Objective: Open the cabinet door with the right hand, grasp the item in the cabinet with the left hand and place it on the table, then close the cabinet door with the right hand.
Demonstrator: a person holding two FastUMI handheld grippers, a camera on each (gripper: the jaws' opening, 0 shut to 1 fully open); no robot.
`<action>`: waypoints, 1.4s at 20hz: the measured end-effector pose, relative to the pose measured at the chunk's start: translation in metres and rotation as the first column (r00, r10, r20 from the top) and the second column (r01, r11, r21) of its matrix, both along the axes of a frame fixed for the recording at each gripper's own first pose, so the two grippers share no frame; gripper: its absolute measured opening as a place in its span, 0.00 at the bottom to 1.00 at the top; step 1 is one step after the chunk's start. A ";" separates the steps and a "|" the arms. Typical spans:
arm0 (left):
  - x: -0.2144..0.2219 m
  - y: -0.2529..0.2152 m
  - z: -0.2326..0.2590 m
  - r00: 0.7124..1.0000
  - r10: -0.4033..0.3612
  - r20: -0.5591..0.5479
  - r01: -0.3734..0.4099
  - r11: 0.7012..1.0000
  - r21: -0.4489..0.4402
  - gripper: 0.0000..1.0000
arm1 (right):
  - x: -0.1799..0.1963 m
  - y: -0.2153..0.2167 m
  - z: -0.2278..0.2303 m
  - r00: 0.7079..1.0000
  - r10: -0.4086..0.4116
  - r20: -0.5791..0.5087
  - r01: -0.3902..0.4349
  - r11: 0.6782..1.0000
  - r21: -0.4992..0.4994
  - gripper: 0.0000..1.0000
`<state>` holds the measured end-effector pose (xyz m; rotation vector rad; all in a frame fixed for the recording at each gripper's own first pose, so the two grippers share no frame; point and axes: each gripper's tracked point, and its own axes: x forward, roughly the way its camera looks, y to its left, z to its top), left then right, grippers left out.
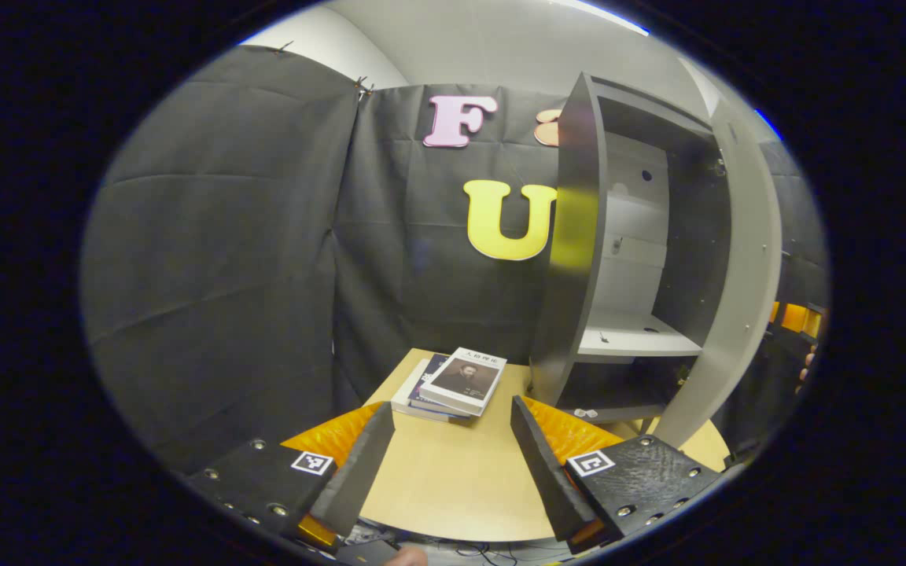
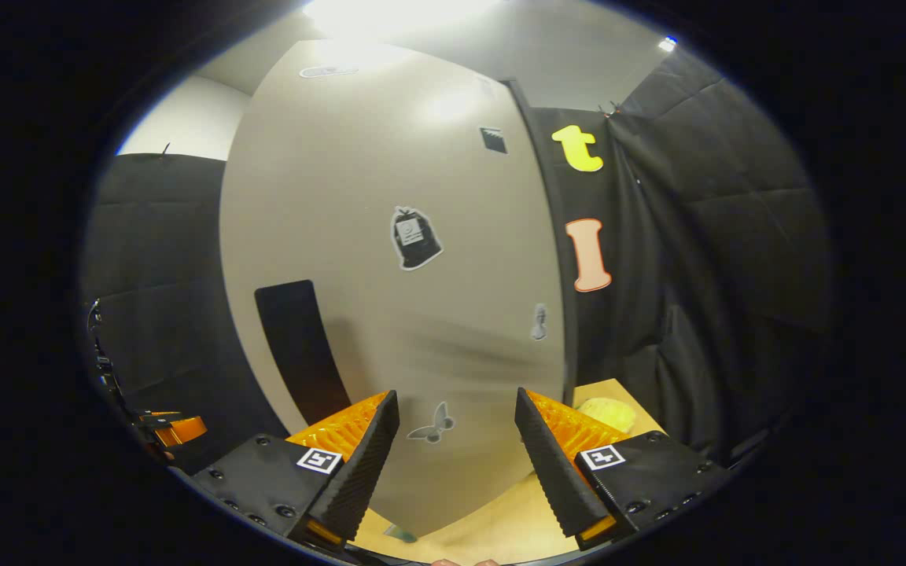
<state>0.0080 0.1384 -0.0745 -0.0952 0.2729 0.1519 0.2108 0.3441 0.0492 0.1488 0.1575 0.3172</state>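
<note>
Nearest to you in the left gripper view, your left gripper (image 1: 453, 464) is open and holds nothing; its two fingers stand wide apart over the near part of the table (image 1: 453, 487). Just beyond them, a little to the left of the middle, the books (image 1: 453, 384) lie in a small stack on the table top, apart from the fingers. Farther and to the right stands the cabinet (image 1: 579, 236), its inside open to you, with a bare shelf (image 1: 634, 339) and nothing I can make out on it. At its right side the cabinet door (image 1: 744, 259) is swung out toward you.

In the right gripper view, your right gripper (image 2: 457, 464) is also open and empty. Its fingers point at the outer face of the cabinet door (image 2: 390, 259), which is very near. On the left part of the door is a dark handle (image 2: 300, 354), left of the fingers and not between them.

I judge that the books are already placed, so the step in hand is closing the door. For that, you should bring the right gripper against the door face or the handle and push it steadily toward the cabinet, keeping the left gripper back from the opening.
</note>
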 end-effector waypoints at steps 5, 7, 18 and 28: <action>0.013 0.012 -0.001 1.000 -0.029 -0.003 0.029 0.999 0.023 0.92 | 0.000 0.065 -0.004 0.995 0.097 0.007 -0.096 0.995 -0.031 0.94; 0.017 0.006 0.004 0.998 -0.053 0.015 0.053 0.998 0.014 0.92 | 0.001 0.068 -0.002 0.995 0.095 0.008 -0.094 0.995 -0.030 0.95; 0.033 -0.081 0.053 0.977 -0.158 0.146 0.154 0.987 0.035 0.90 | 0.002 -0.069 0.000 0.994 -0.110 -0.003 0.110 0.993 0.042 0.94; 0.001 -0.198 0.097 0.954 -0.121 0.276 0.089 0.988 0.126 0.90 | -0.009 -0.191 -0.019 0.998 -0.056 -0.017 0.057 0.997 0.043 0.95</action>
